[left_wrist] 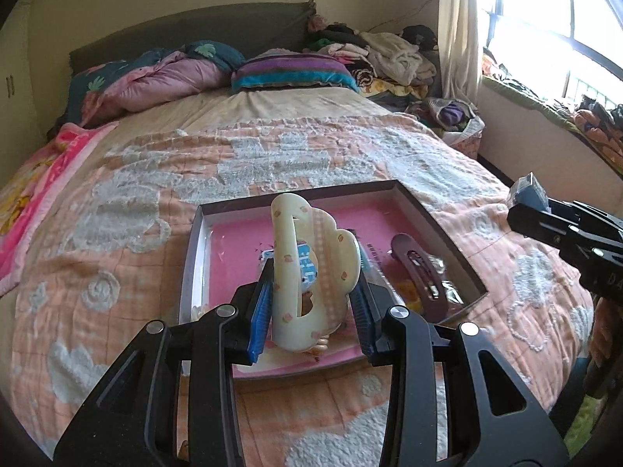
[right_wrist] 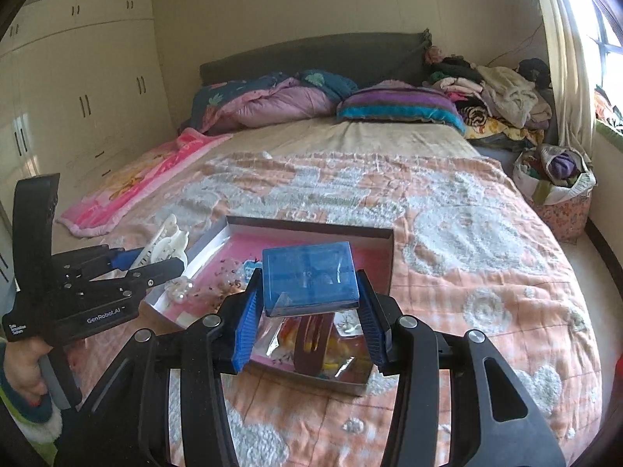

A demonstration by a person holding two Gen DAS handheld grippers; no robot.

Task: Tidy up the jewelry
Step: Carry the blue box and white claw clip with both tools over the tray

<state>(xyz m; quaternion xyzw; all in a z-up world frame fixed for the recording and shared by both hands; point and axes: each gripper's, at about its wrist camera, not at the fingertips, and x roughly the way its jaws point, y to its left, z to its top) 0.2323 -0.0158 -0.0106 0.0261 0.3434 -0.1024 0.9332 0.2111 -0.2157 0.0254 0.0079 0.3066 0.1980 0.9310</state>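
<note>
My left gripper (left_wrist: 311, 307) is shut on a cream cloud-shaped hair claw clip (left_wrist: 311, 272) and holds it upright above the pink-lined box (left_wrist: 249, 249) on the bed. My right gripper (right_wrist: 309, 311) is shut on a small blue flat case (right_wrist: 309, 278) above the same box (right_wrist: 311, 227). A dark brown snap hair clip (left_wrist: 422, 276) lies in the box's right part; it also shows in the right wrist view (right_wrist: 311, 344). Pearl beads (right_wrist: 181, 288) and clear packets (right_wrist: 346, 321) lie inside. The left gripper with the claw clip (right_wrist: 163, 247) shows at the left of the right wrist view.
The box sits on an orange and white quilt (left_wrist: 272, 163). Pillows and bedding (left_wrist: 288, 70) lie at the headboard, a clothes pile (left_wrist: 389, 58) at the far right. A wardrobe (right_wrist: 78, 97) stands at the left, a fabric basket (right_wrist: 557, 186) beside the bed.
</note>
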